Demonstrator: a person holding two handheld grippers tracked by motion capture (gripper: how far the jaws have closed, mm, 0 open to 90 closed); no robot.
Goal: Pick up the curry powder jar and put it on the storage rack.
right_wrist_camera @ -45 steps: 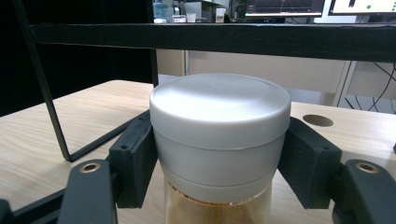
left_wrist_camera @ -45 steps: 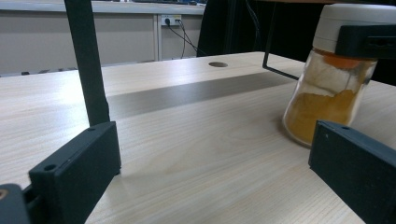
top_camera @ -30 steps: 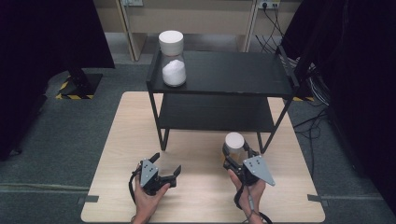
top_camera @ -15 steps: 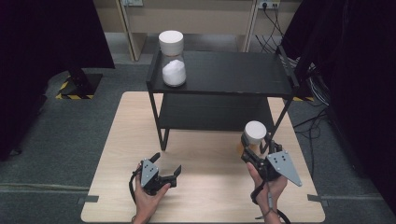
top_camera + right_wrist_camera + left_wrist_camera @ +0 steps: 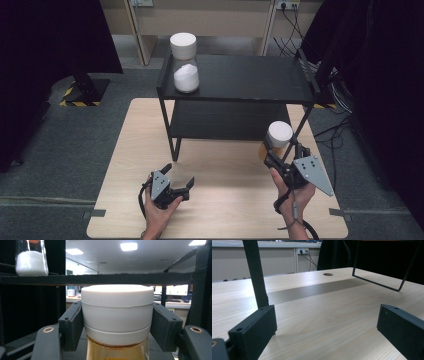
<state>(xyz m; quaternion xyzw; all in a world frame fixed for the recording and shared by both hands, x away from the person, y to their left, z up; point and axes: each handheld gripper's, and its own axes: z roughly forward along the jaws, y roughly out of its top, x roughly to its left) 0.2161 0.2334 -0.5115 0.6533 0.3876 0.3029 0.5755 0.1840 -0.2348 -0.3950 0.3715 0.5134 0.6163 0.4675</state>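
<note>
Right gripper view: my right gripper (image 5: 117, 325) clamps the amber jar (image 5: 117, 315) by its lid; I lift it level onto the shelf (image 5: 100, 278), beside the white-filled jar (image 5: 31, 261). My left gripper (image 5: 324, 332) gapes empty.

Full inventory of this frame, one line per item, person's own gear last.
Amber jar: 1, white lid, amber contents, held up off the table at the rack's front right.
Powder jar: 1, clear, white lid, white powder, top shelf, left end.
Rack: 1, black, two shelves, far half of the table.
Table: 1, light wood.
Left gripper: 1, black, open, low over the table's near left.
Right gripper: 1, black, shut on the amber jar's lid.
</note>
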